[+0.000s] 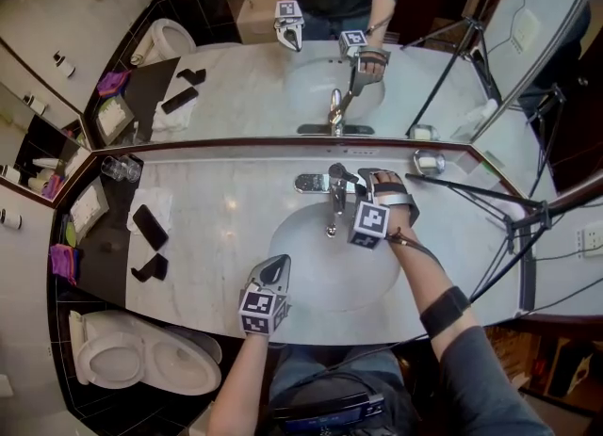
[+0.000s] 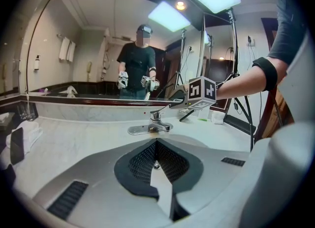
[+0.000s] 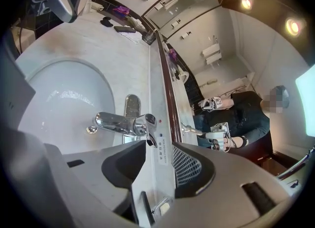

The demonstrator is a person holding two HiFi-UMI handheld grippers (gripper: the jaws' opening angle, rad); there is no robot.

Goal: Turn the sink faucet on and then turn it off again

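My right gripper [image 3: 157, 165] had its jaws spread apart, clamping nothing. In the right gripper view the chrome single-lever sink faucet [image 3: 115, 122] lay just beyond them at frame centre. Its spout reached left over the white oval basin [image 3: 64, 99]. The tip of its lever handle [image 3: 145, 127] hung at the mouth of the gap, nearer the jaw on the frame's left, and I saw neither jaw pressing on it. In the head view that gripper [image 1: 363, 187] sat right beside the faucet [image 1: 336, 189] at the centre.

My left gripper [image 2: 156, 160] was clenched shut on nothing. The faucet [image 2: 156, 123] stood well apart from it, above its closed jaws in the left gripper view. In the head view it [image 1: 275, 269] hovered at lower centre, by the basin's near rim on the pale marble counter [image 1: 217, 199].
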